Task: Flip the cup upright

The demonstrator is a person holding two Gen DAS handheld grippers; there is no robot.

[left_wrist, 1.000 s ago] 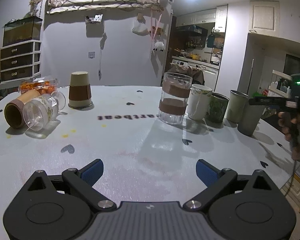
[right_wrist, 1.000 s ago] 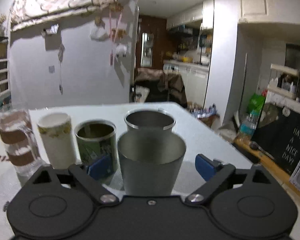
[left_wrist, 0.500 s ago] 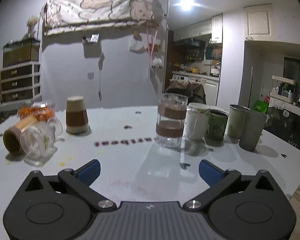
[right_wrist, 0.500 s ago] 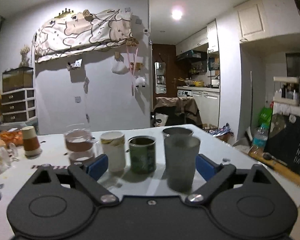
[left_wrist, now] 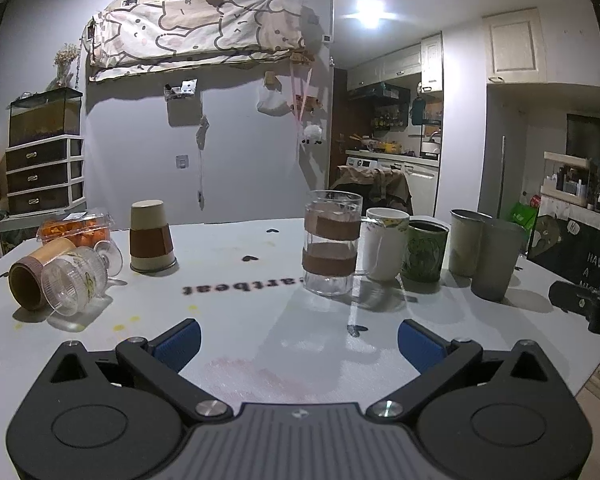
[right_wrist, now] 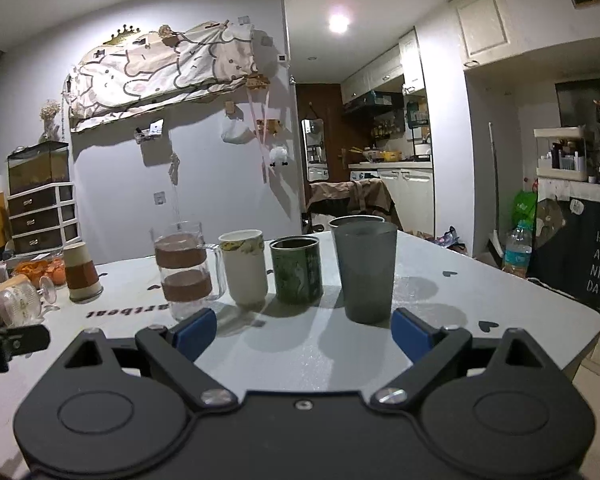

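A row of upright cups stands on the white table (left_wrist: 260, 280): a glass mug with brown bands (left_wrist: 331, 248), a white cup (left_wrist: 384, 243), a green cup (left_wrist: 425, 250), and two grey metal tumblers (left_wrist: 497, 256). A paper cup (left_wrist: 151, 236) stands upside down at the left. A brown cup (left_wrist: 32, 276) and a clear glass (left_wrist: 78, 280) lie on their sides. My left gripper (left_wrist: 298, 340) is open and empty. My right gripper (right_wrist: 304, 330) is open and empty, just short of the front tumbler (right_wrist: 365, 270).
A clear box of orange food (left_wrist: 74, 229) sits behind the fallen cups. The table's right edge (right_wrist: 580, 340) is close to the tumblers. My right gripper's tip shows at the right of the left wrist view (left_wrist: 584, 304).
My right gripper has backed away from the grey tumbler and stands apart from it. Both views have pulled back and lowered toward the table's near edge.
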